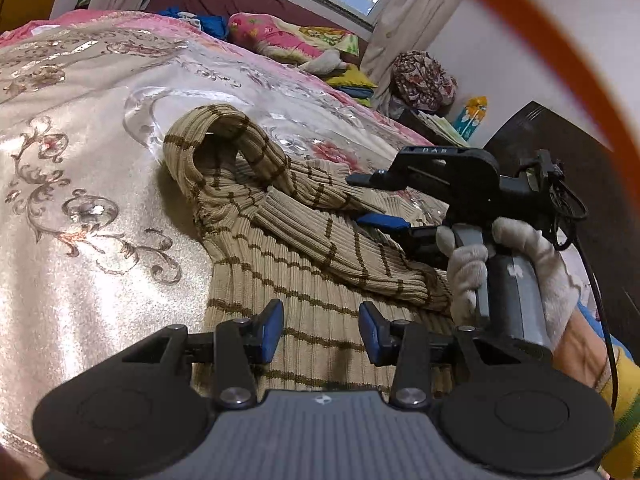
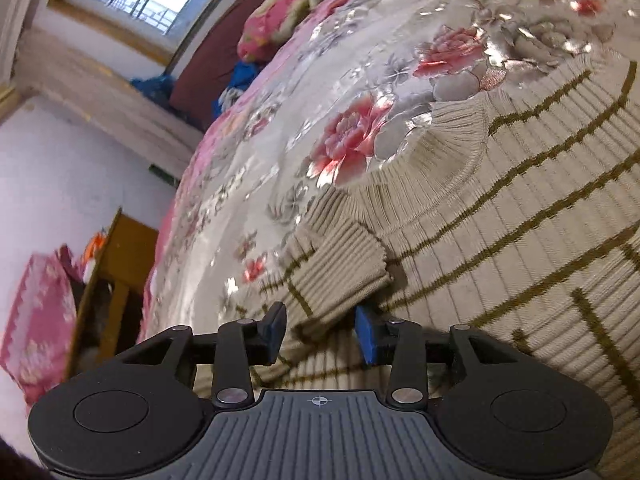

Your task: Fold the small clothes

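Ribbed striped sweater point(image 1: 304, 240) lies on bedspread point(image 1: 80, 160); both grippers open above.

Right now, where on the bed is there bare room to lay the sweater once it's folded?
Bare bedspread lies left of the striped sweater, and more beyond its collar toward the window. It is crowded at the head of the bed with the floral pillow and blue clothes, and on the sweater's right, where the right hand-held gripper sits.
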`<state>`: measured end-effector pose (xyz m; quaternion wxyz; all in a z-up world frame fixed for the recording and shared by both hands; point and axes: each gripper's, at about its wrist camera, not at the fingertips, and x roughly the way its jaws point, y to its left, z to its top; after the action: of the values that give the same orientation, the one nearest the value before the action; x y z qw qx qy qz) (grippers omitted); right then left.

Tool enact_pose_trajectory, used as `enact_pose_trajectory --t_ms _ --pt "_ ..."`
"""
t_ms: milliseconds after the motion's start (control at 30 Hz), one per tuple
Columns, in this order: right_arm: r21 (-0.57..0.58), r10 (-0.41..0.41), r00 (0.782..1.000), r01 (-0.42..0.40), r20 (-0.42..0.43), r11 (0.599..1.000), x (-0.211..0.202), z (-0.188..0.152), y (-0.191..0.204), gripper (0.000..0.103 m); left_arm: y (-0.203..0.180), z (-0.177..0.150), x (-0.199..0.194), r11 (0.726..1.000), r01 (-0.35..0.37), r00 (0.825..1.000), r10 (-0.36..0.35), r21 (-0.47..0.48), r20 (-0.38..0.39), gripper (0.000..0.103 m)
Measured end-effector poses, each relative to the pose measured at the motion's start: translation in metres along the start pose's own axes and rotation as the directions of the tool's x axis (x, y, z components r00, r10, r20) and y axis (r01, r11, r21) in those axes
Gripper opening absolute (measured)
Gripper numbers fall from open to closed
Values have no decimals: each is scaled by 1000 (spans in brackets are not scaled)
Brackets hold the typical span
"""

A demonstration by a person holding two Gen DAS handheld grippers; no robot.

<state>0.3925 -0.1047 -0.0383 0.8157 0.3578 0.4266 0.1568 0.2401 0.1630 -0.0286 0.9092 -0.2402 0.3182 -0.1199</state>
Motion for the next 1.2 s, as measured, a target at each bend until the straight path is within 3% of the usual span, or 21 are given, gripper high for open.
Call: enact_pose_trajectory --t_ms 200,367,433,633,933,1067,1200 --pt "44 -23 1000 22 15 999 4 0 0 36 1 -1 -2 1000 6 1000 -6 -9 -2 45" --pt "7 -87 996 87 9 996 2 4 5 11 -1 -1 -3 1000 7 1000 -7 -3 -2 45" --pt "-30 -95 995 95 6 995 -4 6 8 7 -2 -1 -4 1000 9 1000 -9 -2 -3 45" --pt "-182 -94 995 100 41 978 -47 12 27 6 -9 -1 -8 1000 20 1000 -20 21 5 46" --pt "-257 -57 990 90 132 962 -120 23 33 6 -17 -2 -10 998 26 1000 -27 49 7 47" --pt "-266 -100 975 151 198 952 -149 26 9 6 -18 -3 -8 997 38 999 -37 61 -6 47" --pt "-199 -197 962 234 187 952 -159 19 -37 6 -22 -7 -3 996 35 999 -33 76 -26 47"
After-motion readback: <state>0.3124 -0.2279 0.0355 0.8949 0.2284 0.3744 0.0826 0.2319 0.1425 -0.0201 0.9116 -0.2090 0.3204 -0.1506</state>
